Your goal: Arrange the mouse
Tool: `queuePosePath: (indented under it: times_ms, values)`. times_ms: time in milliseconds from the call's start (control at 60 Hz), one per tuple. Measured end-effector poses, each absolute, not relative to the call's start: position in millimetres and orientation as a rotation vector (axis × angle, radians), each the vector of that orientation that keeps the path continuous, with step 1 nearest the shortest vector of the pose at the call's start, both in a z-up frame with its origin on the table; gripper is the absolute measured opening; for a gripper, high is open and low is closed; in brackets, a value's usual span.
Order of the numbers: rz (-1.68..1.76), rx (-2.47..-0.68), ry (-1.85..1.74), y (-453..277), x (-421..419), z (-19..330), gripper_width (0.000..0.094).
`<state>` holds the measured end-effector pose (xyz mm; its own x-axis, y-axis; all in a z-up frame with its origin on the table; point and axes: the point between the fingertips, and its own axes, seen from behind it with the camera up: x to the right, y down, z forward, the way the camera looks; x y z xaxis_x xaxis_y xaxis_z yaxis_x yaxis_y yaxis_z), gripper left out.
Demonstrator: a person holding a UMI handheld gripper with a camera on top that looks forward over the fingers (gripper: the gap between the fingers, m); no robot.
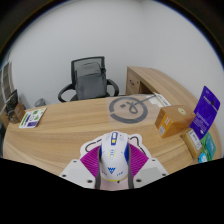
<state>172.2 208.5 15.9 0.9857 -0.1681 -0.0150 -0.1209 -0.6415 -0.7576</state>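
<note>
A white mouse (113, 155) with purple and yellow accents sits between my gripper's (113, 172) two fingers, whose magenta pads (92, 163) press against both its sides. The mouse is held above the light wooden desk (70, 130). A white mouse mat (132, 107) with a cartoon face lies on the desk beyond the mouse.
A black office chair (88, 78) stands behind the desk. A yellow-brown box (172, 120) and a purple box (207, 110) stand to the right. A card with papers (33, 117) lies at the left. A second wooden desk (165, 85) extends to the back right.
</note>
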Motion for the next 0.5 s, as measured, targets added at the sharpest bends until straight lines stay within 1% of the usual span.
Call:
queuePosePath:
  times_ms: [67,117,250,283,317,333,350,400,500]
  values:
    - [-0.06,-2.324,0.197,200.3,179.0,-5.4,0.0371]
    - [0.0,-2.302,0.228,202.2,177.4,-6.6,0.0383]
    - [0.051,-2.331,0.219,202.0,178.1,-7.3,0.0509]
    - [0.036,-2.348,0.21,199.8,178.4,-7.2,0.0569]
    - [0.01,-2.364,0.208,195.8,180.0,-6.2,0.07]
    - [-0.002,-2.363,0.209,194.5,180.5,-4.0,0.0786]
    - [-0.009,-2.356,0.212,193.6,179.6,-0.7,0.0845]
    - [-0.015,-2.335,0.216,188.7,175.9,8.4,0.0826]
    - [-0.005,-2.297,0.234,168.8,162.7,28.4,0.083]
